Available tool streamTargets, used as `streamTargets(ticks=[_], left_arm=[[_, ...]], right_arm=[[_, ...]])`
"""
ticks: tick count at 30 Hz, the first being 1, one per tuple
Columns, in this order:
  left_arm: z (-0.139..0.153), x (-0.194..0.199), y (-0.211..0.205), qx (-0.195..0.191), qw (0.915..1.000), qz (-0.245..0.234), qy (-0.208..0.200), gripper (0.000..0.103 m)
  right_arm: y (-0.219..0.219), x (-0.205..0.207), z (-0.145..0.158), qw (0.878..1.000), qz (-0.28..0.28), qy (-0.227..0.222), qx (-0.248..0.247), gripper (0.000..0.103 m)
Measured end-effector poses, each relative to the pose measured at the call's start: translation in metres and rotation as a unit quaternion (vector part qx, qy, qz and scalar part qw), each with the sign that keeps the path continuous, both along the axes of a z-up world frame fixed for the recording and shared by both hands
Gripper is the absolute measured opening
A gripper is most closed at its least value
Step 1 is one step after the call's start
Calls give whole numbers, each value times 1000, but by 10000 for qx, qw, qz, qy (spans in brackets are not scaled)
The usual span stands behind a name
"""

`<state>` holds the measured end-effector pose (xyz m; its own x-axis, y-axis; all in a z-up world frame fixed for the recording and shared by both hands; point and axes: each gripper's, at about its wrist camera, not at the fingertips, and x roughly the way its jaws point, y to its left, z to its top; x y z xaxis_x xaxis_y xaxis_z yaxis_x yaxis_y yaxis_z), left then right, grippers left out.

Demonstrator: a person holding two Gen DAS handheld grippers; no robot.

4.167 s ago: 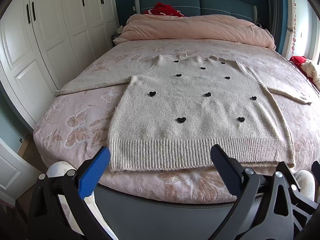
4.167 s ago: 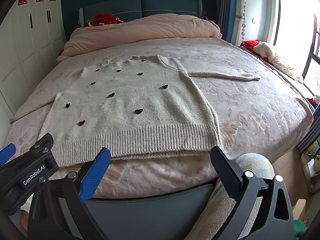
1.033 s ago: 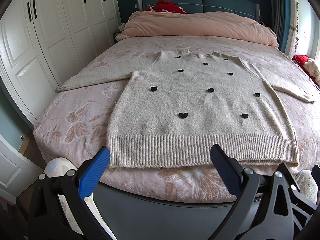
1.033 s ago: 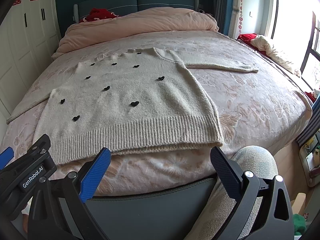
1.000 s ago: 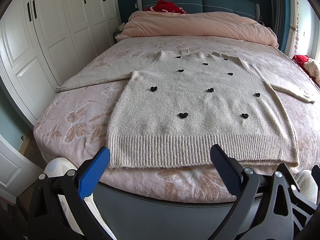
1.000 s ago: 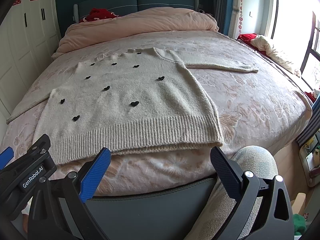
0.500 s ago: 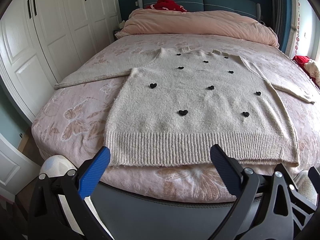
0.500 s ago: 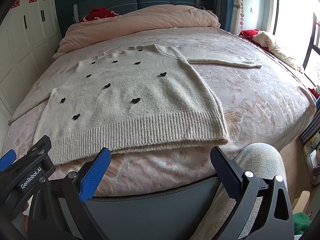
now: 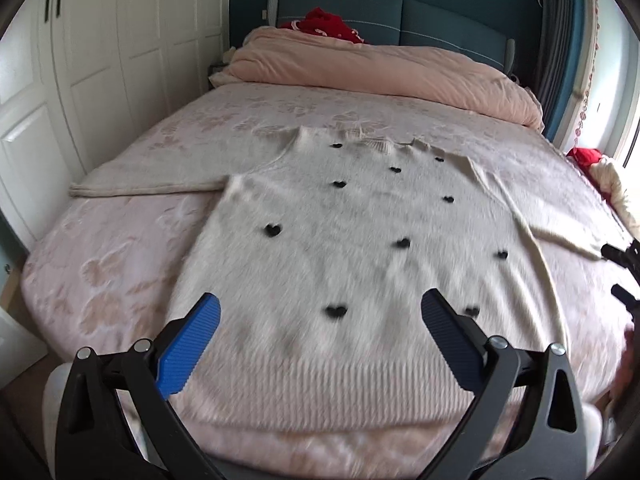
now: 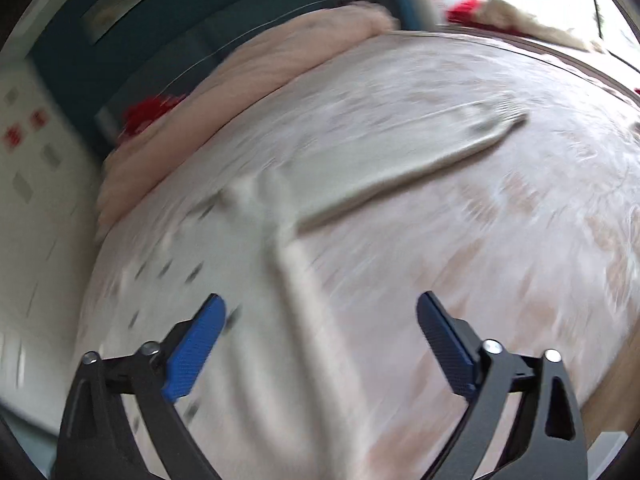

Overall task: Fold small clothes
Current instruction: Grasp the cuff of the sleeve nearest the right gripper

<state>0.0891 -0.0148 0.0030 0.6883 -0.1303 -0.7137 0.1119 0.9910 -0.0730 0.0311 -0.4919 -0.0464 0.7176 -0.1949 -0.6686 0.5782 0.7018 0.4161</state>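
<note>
A cream knit sweater [image 9: 360,248] with small black hearts lies flat on the pink bed [image 9: 120,248], sleeves spread to both sides, ribbed hem nearest me. My left gripper [image 9: 320,320] is open and empty above the hem. My right gripper [image 10: 320,320] is open and empty over the sweater's right side edge [image 10: 296,280]; its view is blurred and tilted. The right sleeve [image 10: 400,164] stretches ahead of it. The right gripper's tip shows at the right edge of the left wrist view [image 9: 624,260].
A rolled pink duvet [image 9: 380,72] lies at the head of the bed against a blue headboard [image 9: 400,20] with red cloth [image 9: 324,28]. White wardrobes [image 9: 100,60] stand on the left. A window side with cloth [image 9: 612,184] is on the right.
Both grippers have moved forward over the bed. The left one now hangs over the hem. The right one swung right and tilted toward the right sleeve. The sweater has not moved.
</note>
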Motion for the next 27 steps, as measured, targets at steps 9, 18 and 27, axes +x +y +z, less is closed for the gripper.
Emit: streamTargets(ticks=[9,18,27], left_arm=[[-27,55,-26,-338,9989,175,266,98],[-59,71,-51,-59,9984,-12,564,98],[-59,78,-39,-252,9982,70,531,98]], right_arm=[[-204,48,-34,9890,-1400,475,1,80],[-268,71,-77,9846,-1633,331,539,29],[-167,137,29,9950,-75,-962,-249,13]])
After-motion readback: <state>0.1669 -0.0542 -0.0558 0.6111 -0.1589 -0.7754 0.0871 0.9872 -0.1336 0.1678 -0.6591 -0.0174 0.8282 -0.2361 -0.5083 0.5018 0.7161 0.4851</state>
